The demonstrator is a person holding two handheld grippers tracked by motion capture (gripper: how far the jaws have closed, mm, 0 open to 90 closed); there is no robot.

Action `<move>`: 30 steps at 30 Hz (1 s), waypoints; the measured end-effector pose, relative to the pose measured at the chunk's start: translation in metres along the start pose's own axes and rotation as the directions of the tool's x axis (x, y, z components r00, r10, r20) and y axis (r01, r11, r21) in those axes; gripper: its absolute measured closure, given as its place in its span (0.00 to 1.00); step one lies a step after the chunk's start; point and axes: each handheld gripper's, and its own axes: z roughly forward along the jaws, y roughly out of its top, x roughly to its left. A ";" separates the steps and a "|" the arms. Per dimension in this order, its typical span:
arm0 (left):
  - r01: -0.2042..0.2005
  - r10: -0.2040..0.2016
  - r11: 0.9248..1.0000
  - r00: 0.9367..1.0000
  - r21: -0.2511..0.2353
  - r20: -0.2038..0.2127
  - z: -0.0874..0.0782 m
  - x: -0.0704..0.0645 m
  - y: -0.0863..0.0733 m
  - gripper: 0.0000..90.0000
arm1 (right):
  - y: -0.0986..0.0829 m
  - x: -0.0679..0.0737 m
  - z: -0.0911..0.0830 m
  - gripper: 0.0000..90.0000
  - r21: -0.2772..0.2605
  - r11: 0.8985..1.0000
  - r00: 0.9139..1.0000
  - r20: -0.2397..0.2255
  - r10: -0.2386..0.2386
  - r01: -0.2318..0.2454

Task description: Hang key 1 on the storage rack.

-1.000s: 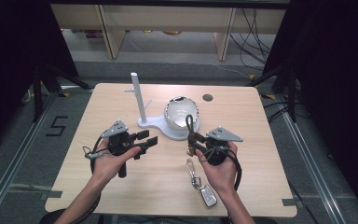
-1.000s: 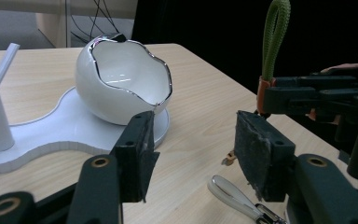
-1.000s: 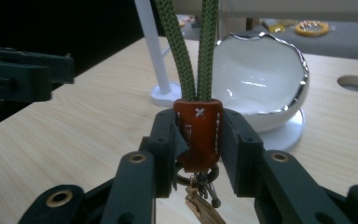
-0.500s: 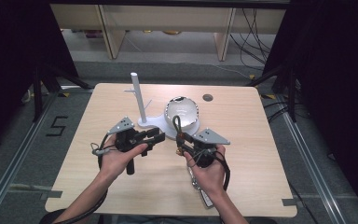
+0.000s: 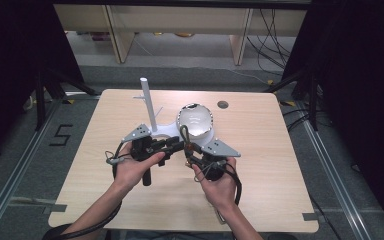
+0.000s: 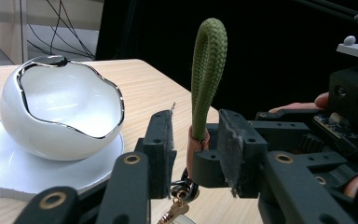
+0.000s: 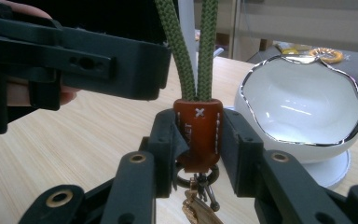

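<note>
Olive-green braided cord loop [image 7: 193,51] with brown leather collar [image 7: 198,133] is standing upright, clamped at the collar; brass clip and keys [image 7: 200,200] are hanging below it, above the table.

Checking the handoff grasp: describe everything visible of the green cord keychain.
The keychain is a loop of olive-green braided cord standing upright, its two ends gathered in a reddish-brown leather-like sleeve with pale stitching and a small cross mark. Below the sleeve hang a dark metal ring, a clip and what looks like a gold-coloured key. The right claw clamps the sleeve from both sides, above the table. The left claw is open around the sleeve; contact cannot be told. The white bowl stands apart behind it.
</note>
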 end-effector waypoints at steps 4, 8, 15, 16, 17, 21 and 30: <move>0.000 0.000 1.000 1.000 -0.006 0.002 0.001 0.000 0.000 0.76 | 0.000 0.001 0.001 0.76 0.010 1.000 1.000 0.013 -0.008 0.008; -0.015 0.015 1.000 1.000 -0.008 0.000 0.002 -0.001 0.002 0.77 | 0.000 0.002 0.003 0.76 -0.010 1.000 0.999 0.016 -0.029 0.029; -0.020 0.020 1.000 1.000 -0.014 -0.003 0.003 -0.001 0.002 0.82 | 0.000 0.004 0.004 0.76 -0.021 0.999 0.999 0.003 -0.033 0.033; -0.020 0.019 1.000 1.000 -0.017 -0.002 0.003 -0.001 0.002 0.83 | 0.000 0.006 0.002 0.76 -0.006 1.000 1.000 0.018 -0.011 0.012; -0.018 0.018 1.000 1.000 -0.018 -0.003 0.003 -0.001 0.002 0.84 | 0.000 0.005 0.004 0.76 -0.024 1.000 1.000 0.013 -0.018 0.018; -0.018 0.018 1.000 1.000 -0.022 -0.005 0.003 0.000 0.003 0.86 | 0.000 0.006 0.004 0.76 -0.021 1.000 1.000 0.004 -0.017 0.017; -0.031 0.030 0.999 0.999 -0.031 -0.012 0.003 -0.001 0.004 0.91 | 0.001 0.009 0.005 0.75 -0.015 0.999 0.999 0.005 -0.038 0.038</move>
